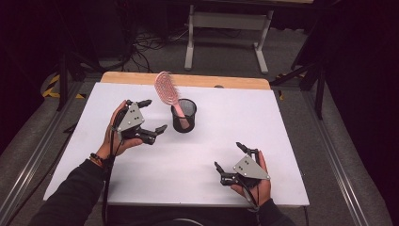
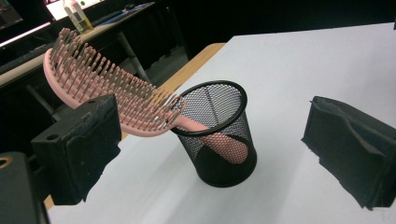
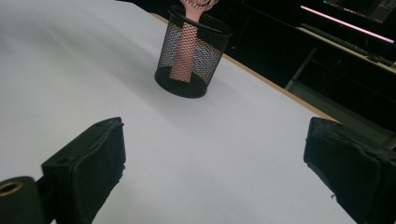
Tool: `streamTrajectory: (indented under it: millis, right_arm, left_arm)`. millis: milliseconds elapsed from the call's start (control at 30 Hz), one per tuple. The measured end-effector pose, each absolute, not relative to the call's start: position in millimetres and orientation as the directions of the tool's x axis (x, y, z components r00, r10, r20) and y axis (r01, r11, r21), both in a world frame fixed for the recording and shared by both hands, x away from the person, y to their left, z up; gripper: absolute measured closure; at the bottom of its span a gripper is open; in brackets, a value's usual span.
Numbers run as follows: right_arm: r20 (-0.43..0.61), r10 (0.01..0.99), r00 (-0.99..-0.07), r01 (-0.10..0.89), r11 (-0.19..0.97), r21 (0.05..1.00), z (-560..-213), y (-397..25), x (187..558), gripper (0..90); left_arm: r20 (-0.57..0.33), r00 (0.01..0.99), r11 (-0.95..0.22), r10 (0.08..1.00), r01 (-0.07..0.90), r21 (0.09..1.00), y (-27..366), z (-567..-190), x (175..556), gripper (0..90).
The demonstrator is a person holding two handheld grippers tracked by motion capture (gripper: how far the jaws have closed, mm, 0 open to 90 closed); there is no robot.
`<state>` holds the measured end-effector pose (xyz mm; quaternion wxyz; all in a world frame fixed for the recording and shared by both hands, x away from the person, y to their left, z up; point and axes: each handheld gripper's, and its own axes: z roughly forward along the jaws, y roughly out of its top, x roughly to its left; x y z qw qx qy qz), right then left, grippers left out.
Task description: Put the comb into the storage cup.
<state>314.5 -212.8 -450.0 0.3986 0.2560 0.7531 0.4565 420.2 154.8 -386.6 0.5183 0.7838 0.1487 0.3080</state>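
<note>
Pink brush point(image 1: 167, 90) stood handle-down in mesh cup point(image 1: 184, 116), just beside left gripper point(image 1: 149, 115) and well apart from right gripper point(image 1: 231, 155); both held with jaws wide apart, gripping nothing, over white table point(image 1: 282, 141)

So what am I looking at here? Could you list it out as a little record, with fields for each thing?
surface: white table top
cup: black mesh cup, upright
brush: pink hairbrush, handle down in the cup, bristled head leaning out over the rim
left gripper: jaws open, beside the cup, holding nothing
right gripper: jaws open, nearer the person, holding nothing
</note>
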Motion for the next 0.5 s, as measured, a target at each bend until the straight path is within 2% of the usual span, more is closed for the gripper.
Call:
streamTrajectory:
  millis: [500]
  right_arm:
    - [-0.366, 0.749, -0.552, 0.025, 0.454, 0.891, -450, -213, 315, 6.2]
  left_arm:
    - [0.332, 0.773, -0.423, 0.541, -0.091, 0.902, 159, -397, 406, 4.9]
